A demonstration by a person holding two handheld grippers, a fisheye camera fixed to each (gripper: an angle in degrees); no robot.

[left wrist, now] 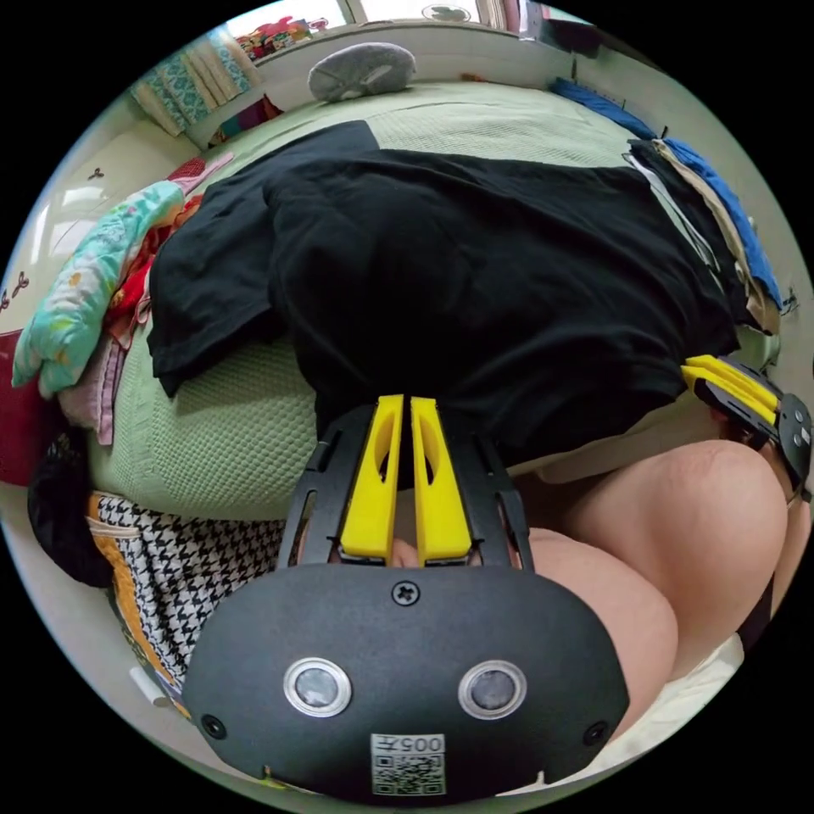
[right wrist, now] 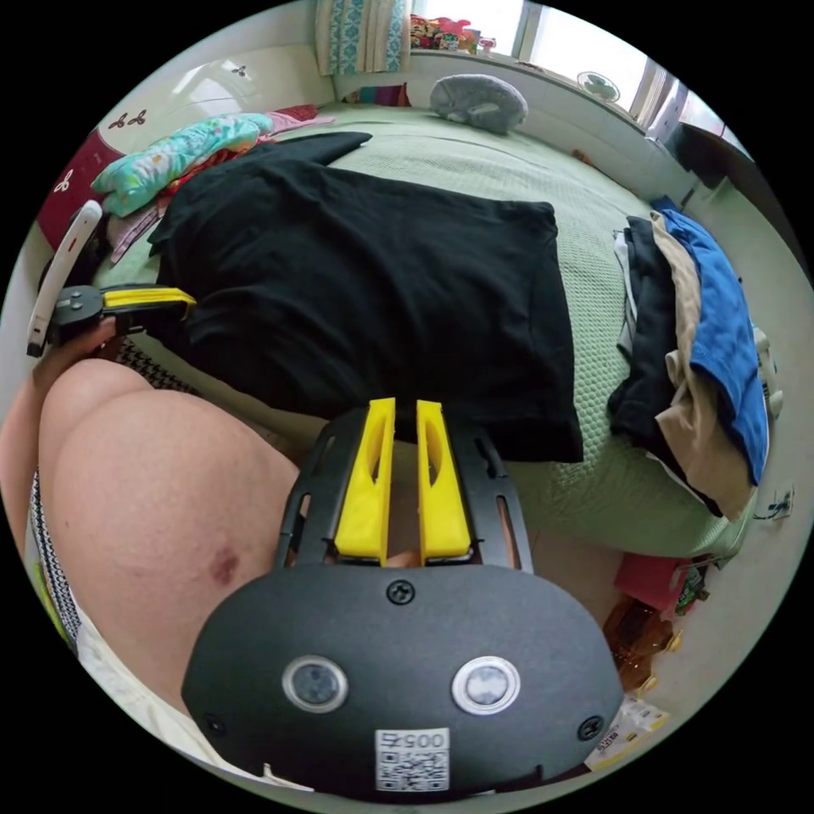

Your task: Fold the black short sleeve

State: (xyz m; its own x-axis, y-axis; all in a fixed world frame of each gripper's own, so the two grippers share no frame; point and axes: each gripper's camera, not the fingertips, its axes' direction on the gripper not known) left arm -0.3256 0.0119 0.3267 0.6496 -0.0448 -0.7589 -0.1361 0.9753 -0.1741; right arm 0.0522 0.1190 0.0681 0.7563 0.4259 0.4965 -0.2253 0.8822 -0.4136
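Black short sleeve [right wrist: 373,288] lengthwise across bed [right wrist: 509,170]

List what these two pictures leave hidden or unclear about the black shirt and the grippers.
- Black shirt, near hem: in the left gripper view the left gripper covers it; whether cloth sits between the nearly closed jaws cannot be told.
- Right gripper, right gripper view: same doubt at the hem.
- Folded pile: lower layers hidden by the blue top piece.

The black short sleeve [left wrist: 475,280] is lying spread on the green bed [left wrist: 229,415]. The left tool [left wrist: 405,407] is sitting at its near hem, jaws nearly together. The right tool [left wrist: 691,373] is reaching its corner.
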